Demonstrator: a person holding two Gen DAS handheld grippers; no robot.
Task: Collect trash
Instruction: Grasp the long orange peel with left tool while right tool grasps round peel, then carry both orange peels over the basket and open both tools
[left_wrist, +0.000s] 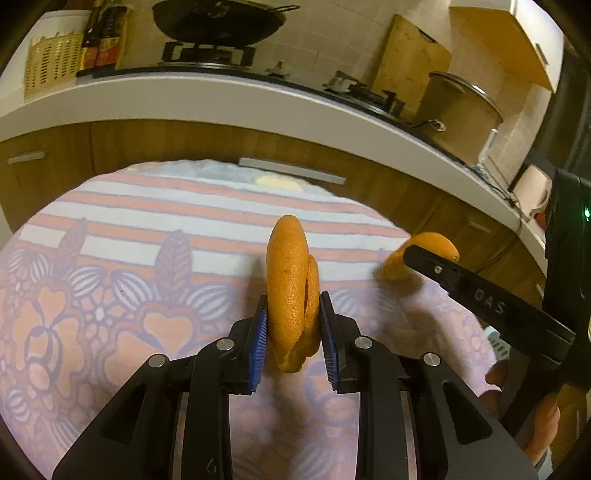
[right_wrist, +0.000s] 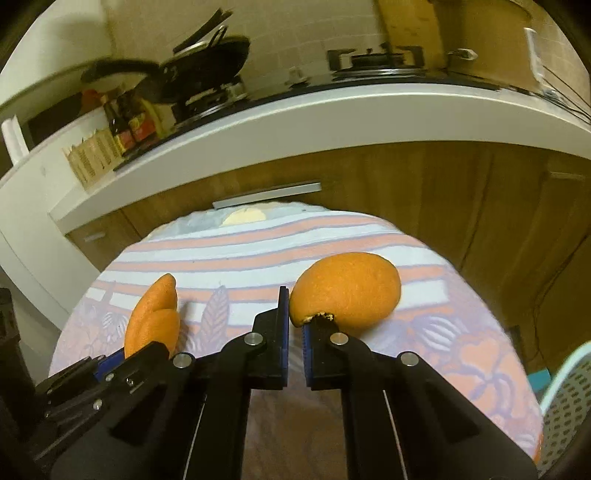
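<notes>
Both grippers hang over the patterned tablecloth (left_wrist: 122, 236), each with a piece of orange peel. Left gripper (left_wrist: 293, 325) has its blue pads pressed against a folded, curled strip of orange peel (left_wrist: 291, 288), which stands on edge between the fingers and rises well past their tips. Right gripper (right_wrist: 294, 325) has its jaws drawn nearly together, pinching the lower edge of a rounded cap of peel (right_wrist: 347, 291); the ragged rim of that cap sits right at the pad tips, and the bulk of it bulges off to the right of the fingers. From the left wrist view the same cap (left_wrist: 424, 254) shows only partly, behind the right gripper's black finger, so its underside cannot be made out.

Seen from the right wrist, the left-held strip (right_wrist: 153, 317) pokes up beside the left gripper's fingers, near but apart from the cap.

Behind the table runs a white counter edge (left_wrist: 221, 99) over wooden cabinet fronts (right_wrist: 424, 192) with metal handles. On the counter stand a black wok (left_wrist: 218, 18) on the stove, dark sauce bottles (left_wrist: 105, 37), a woven basket (left_wrist: 51, 62) and a big steel pot (left_wrist: 458, 114). A pale perforated basket (right_wrist: 569, 402) sits at the table's right, low in the frame. Something pale yellow (right_wrist: 245, 216) lies at the table's far edge, too blurred to name.
</notes>
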